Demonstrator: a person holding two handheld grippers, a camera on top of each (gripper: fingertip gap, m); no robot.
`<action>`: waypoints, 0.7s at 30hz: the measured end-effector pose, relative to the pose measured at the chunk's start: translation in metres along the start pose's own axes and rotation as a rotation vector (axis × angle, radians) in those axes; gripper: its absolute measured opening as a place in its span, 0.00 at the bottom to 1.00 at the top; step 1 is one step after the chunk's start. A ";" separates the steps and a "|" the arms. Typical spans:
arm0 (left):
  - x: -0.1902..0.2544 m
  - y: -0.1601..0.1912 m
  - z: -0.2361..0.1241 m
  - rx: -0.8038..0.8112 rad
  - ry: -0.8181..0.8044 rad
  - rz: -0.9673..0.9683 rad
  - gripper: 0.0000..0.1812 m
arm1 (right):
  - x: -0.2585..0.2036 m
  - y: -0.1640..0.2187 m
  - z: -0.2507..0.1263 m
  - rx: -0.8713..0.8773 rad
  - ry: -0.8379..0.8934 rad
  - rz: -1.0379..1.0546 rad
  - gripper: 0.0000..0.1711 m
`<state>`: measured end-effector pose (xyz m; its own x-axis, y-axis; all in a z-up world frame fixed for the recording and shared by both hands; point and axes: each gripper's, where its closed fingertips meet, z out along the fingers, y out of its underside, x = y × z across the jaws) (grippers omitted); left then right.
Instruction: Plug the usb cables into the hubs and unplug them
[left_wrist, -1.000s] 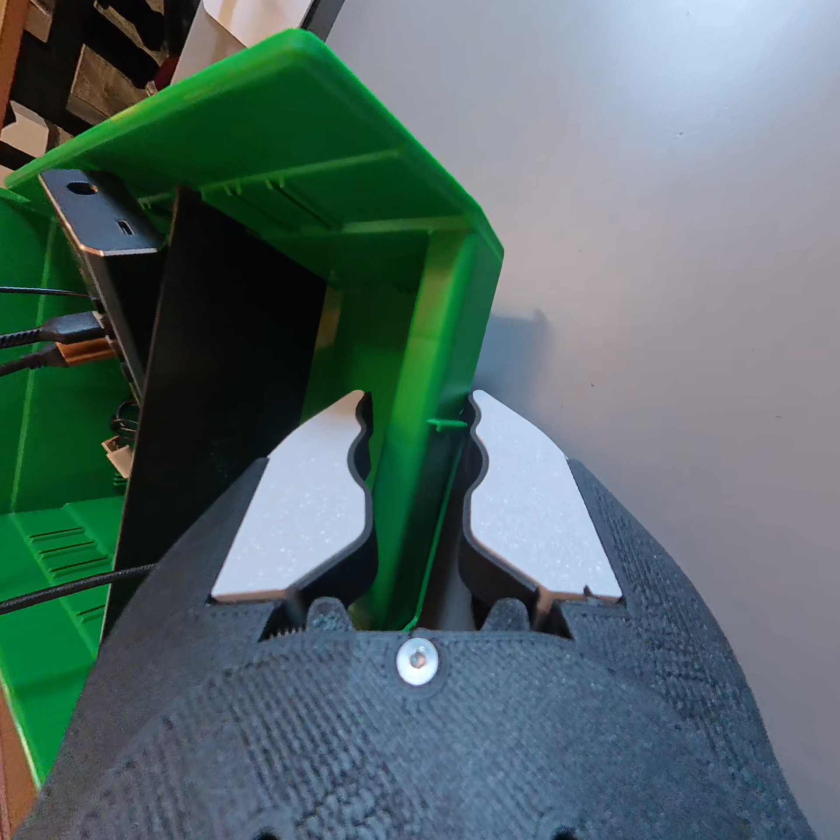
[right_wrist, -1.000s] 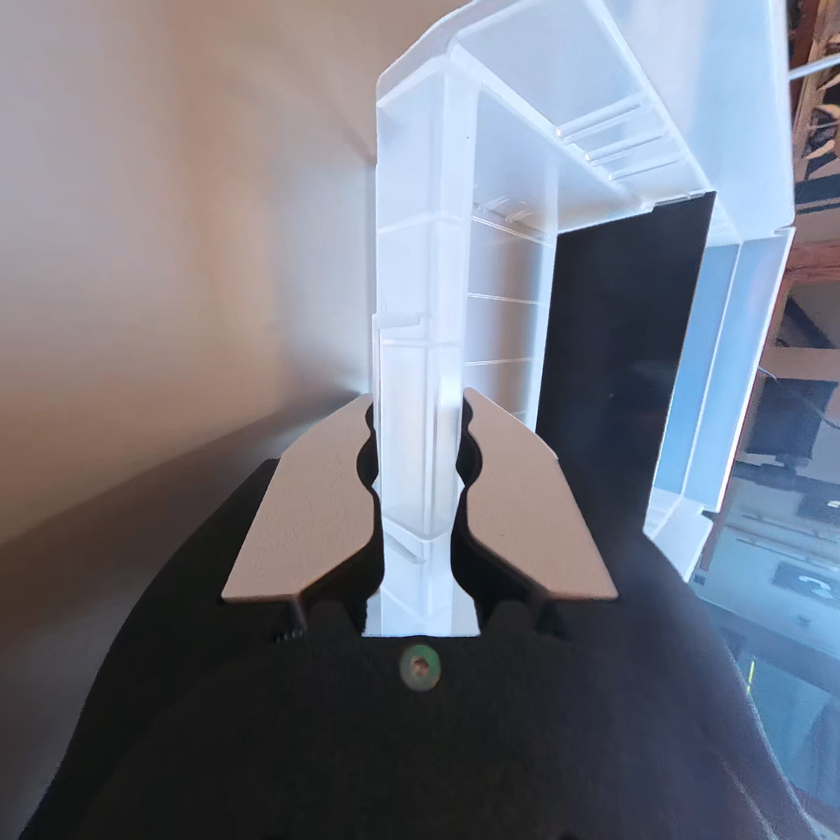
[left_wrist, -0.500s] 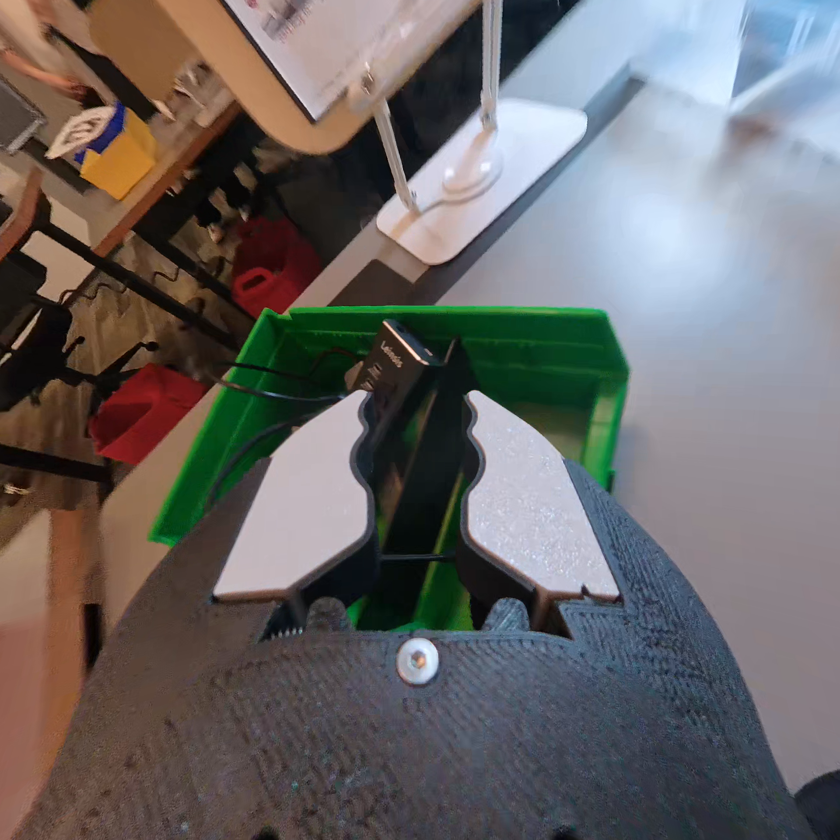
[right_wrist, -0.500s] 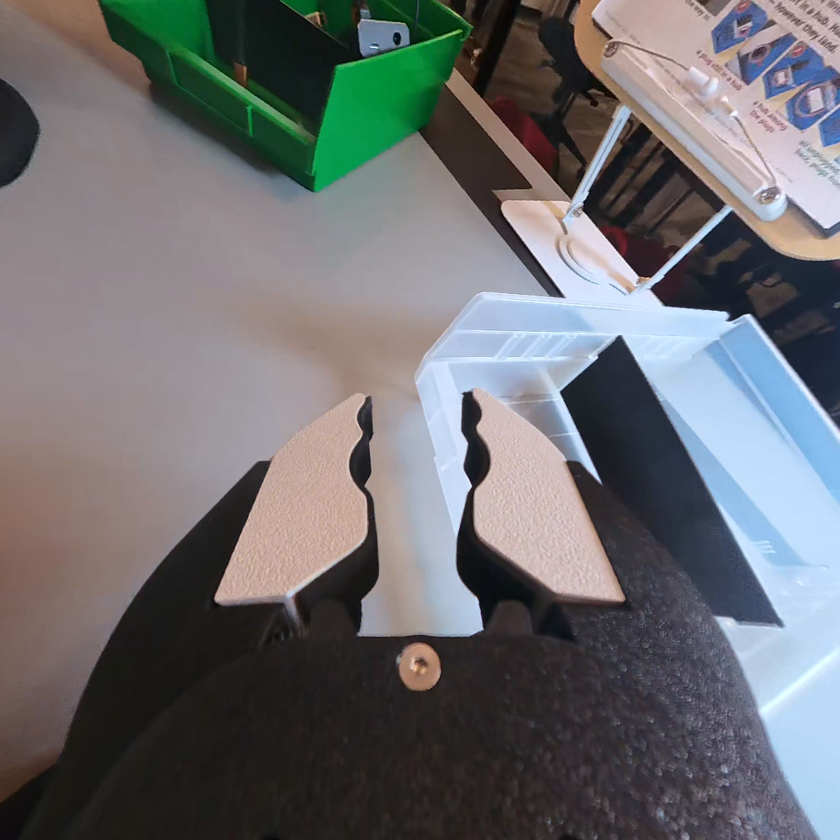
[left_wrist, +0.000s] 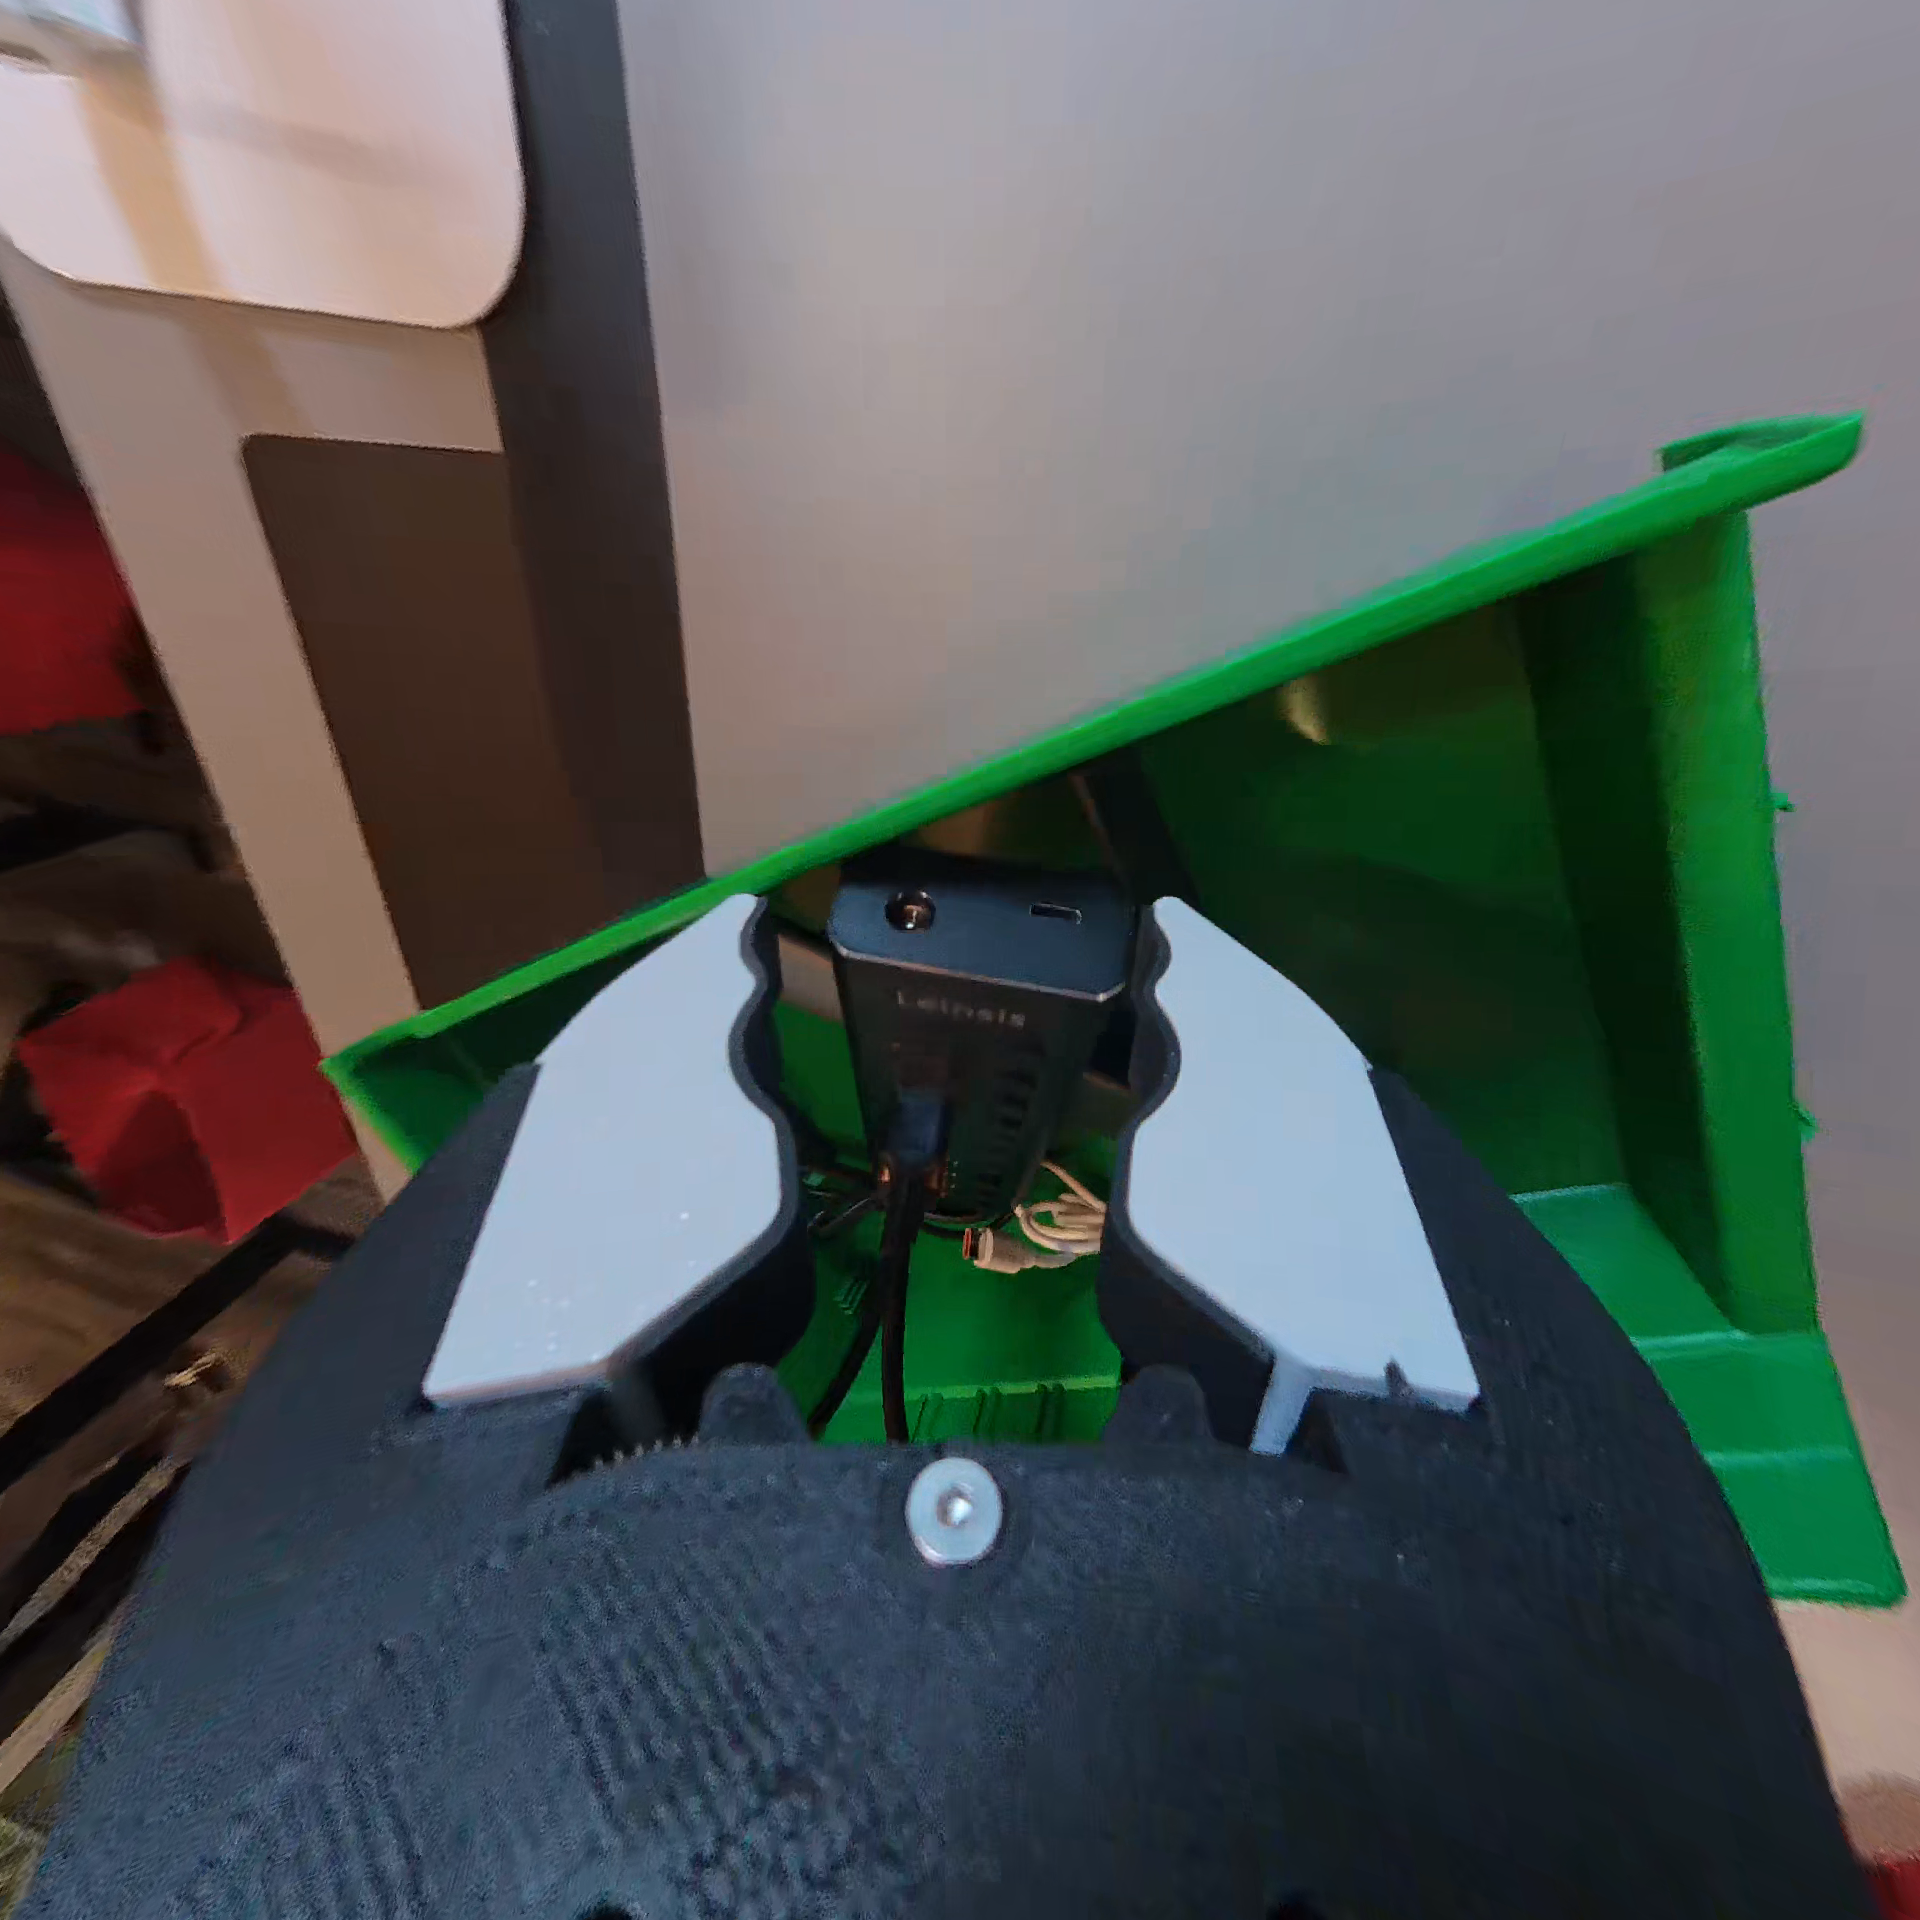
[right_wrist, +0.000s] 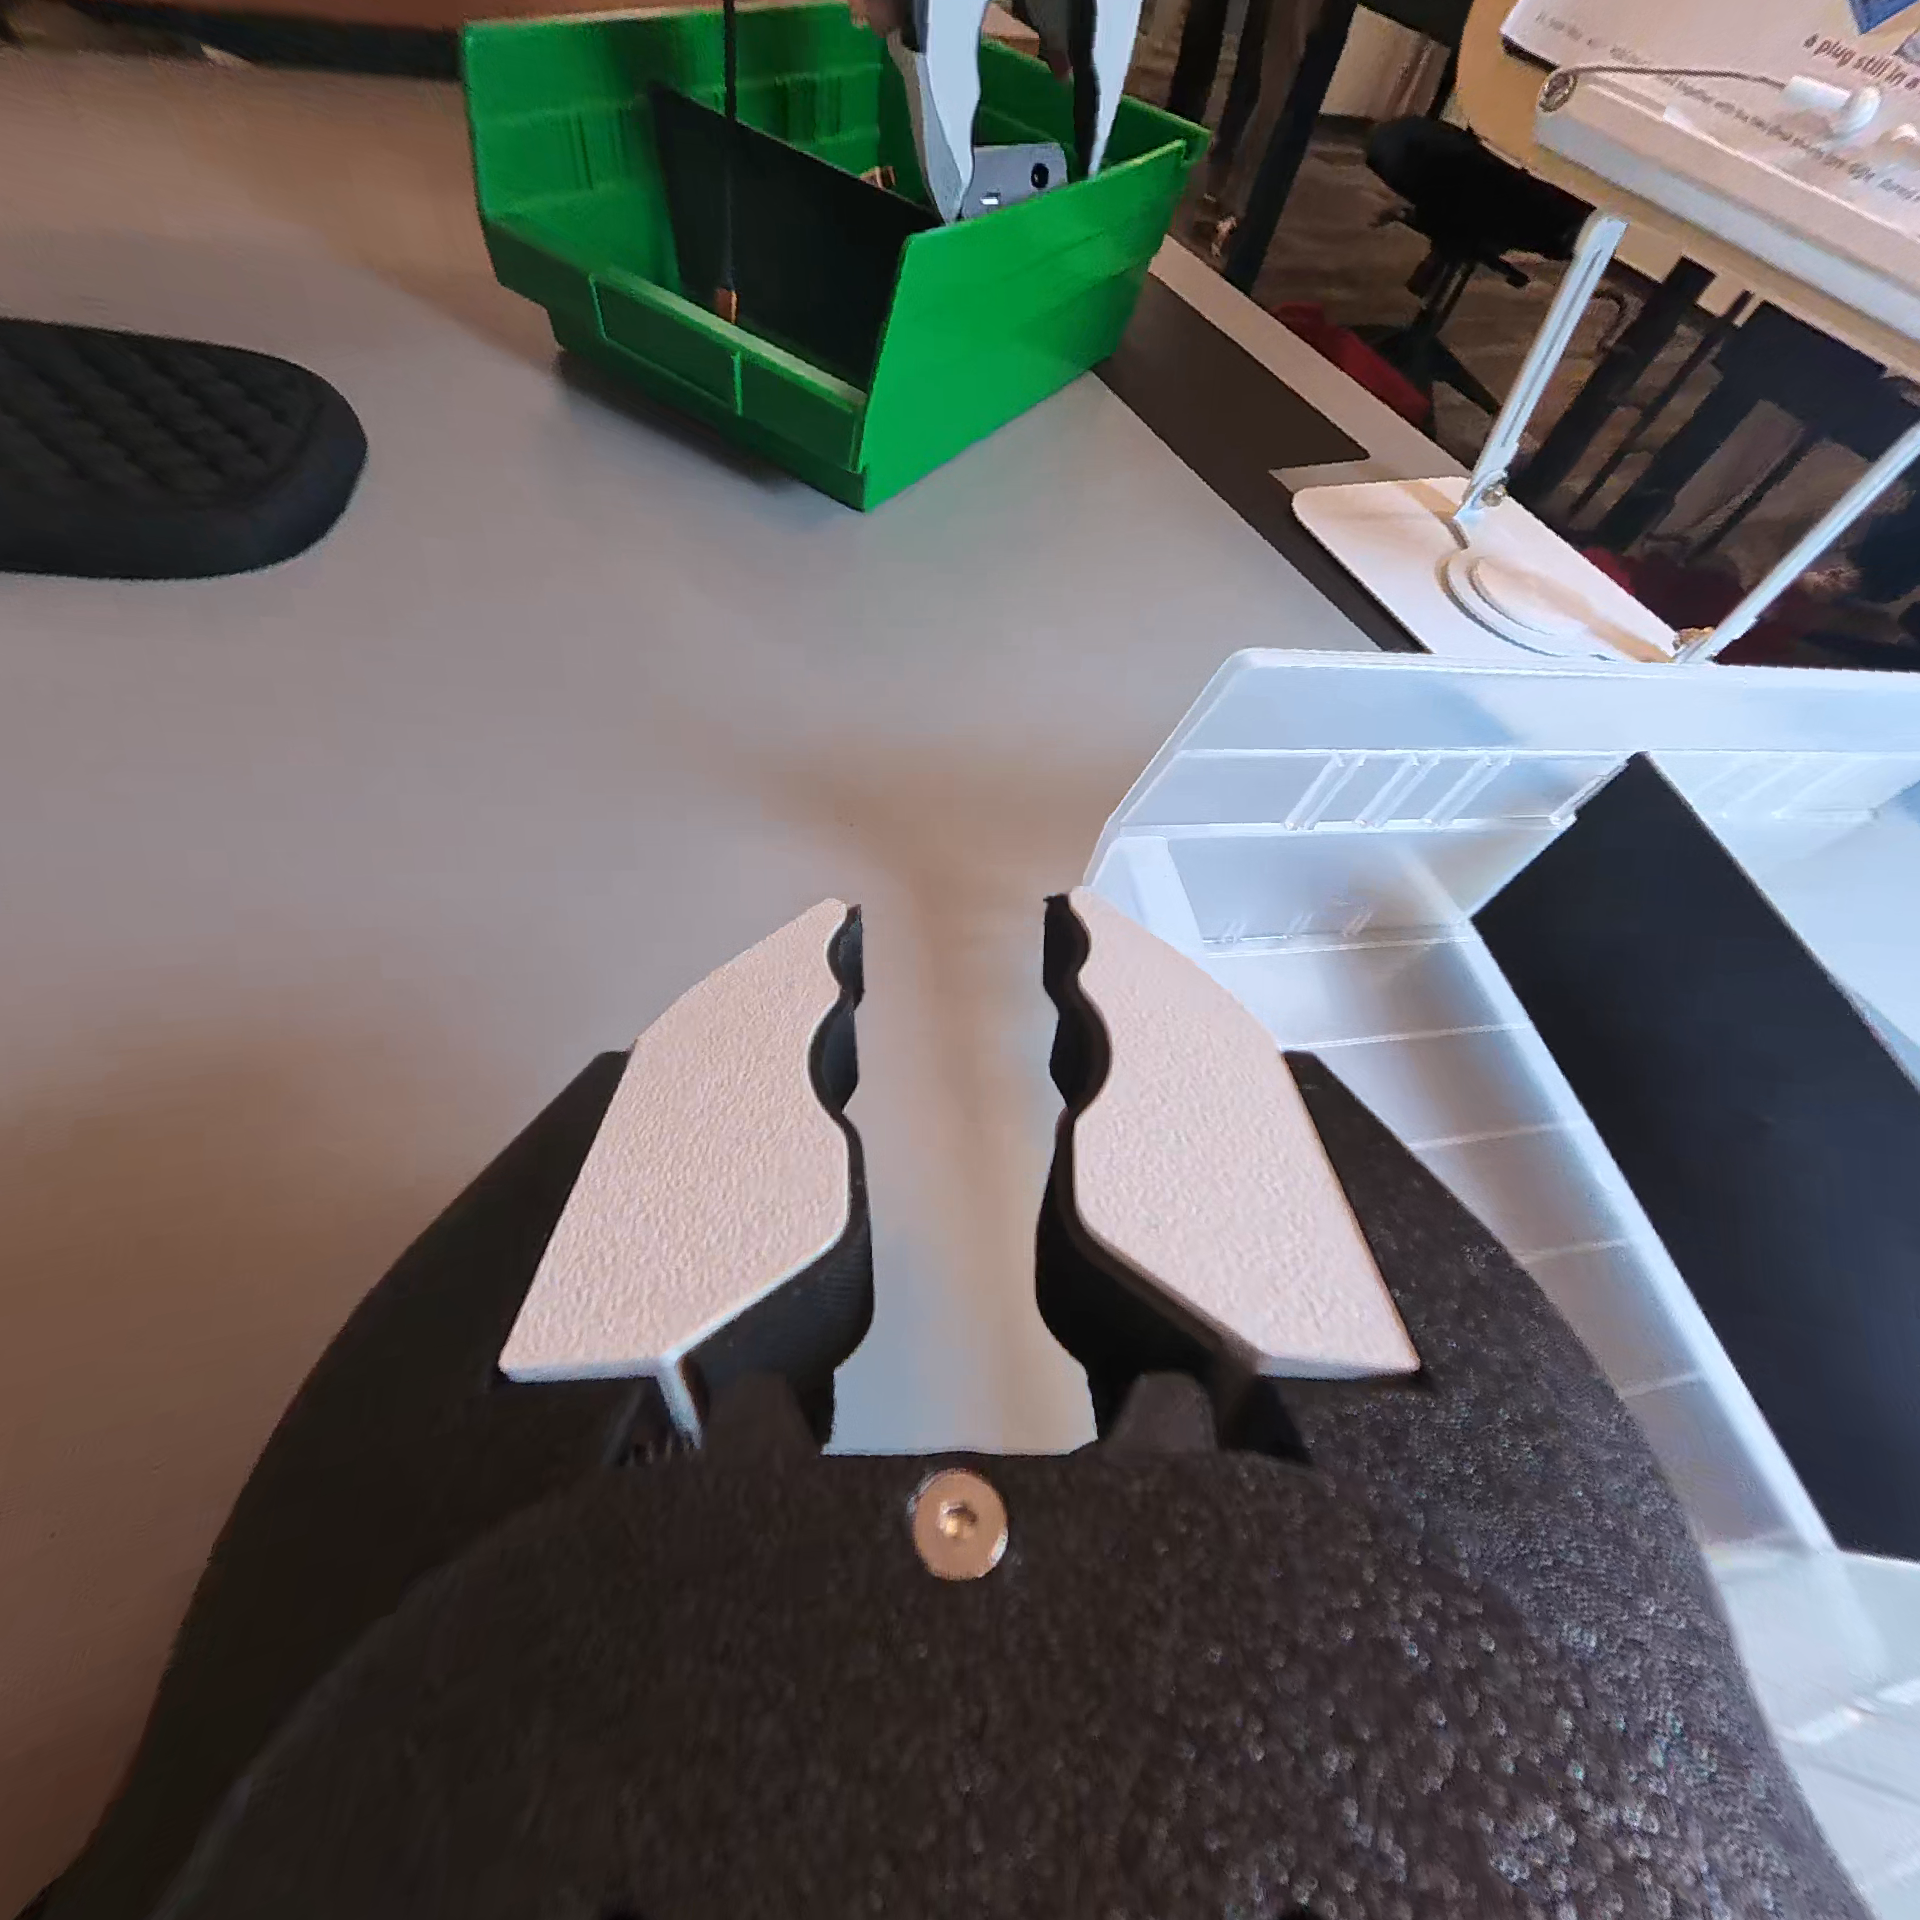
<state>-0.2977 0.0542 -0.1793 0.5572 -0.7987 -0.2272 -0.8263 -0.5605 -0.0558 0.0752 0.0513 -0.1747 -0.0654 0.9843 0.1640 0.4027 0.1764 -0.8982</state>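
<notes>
A: The left gripper (left_wrist: 951, 951) is open wide, one finger on each side of the dark USB hub (left_wrist: 971, 1003) in the green bin (left_wrist: 1455, 894). It isn't squeezing it.

B: What now?

A: I think it should close gently on the hub's sides and stay off the black cable (left_wrist: 902, 1226) plugged into it.

B: And the right gripper (right_wrist: 951, 925)?

A: Partly open and empty, above the grey counter (right_wrist: 520, 727), just beside the clear bin (right_wrist: 1351, 790).

B: What can't you see?

A: The hub's other ports. The white cable (left_wrist: 1044, 1231) beneath is tangled. The clear bin's far half is cut off.
</notes>
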 end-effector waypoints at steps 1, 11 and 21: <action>0.001 0.000 0.001 -0.005 0.039 -0.007 0.36 | -0.001 0.000 -0.001 0.010 -0.011 0.011 0.19; 0.005 0.002 -0.002 0.076 0.074 -0.006 0.32 | -0.006 0.003 0.003 0.005 -0.047 0.018 0.18; -0.002 0.011 -0.126 0.572 -0.195 -0.212 0.32 | -0.012 -0.010 -0.001 0.043 -0.035 -0.015 0.17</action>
<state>-0.2978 0.0219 -0.0572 0.7327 -0.5987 -0.3236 -0.6431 -0.4535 -0.6170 0.0731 0.0381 -0.1676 -0.1034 0.9810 0.1642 0.3621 0.1908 -0.9124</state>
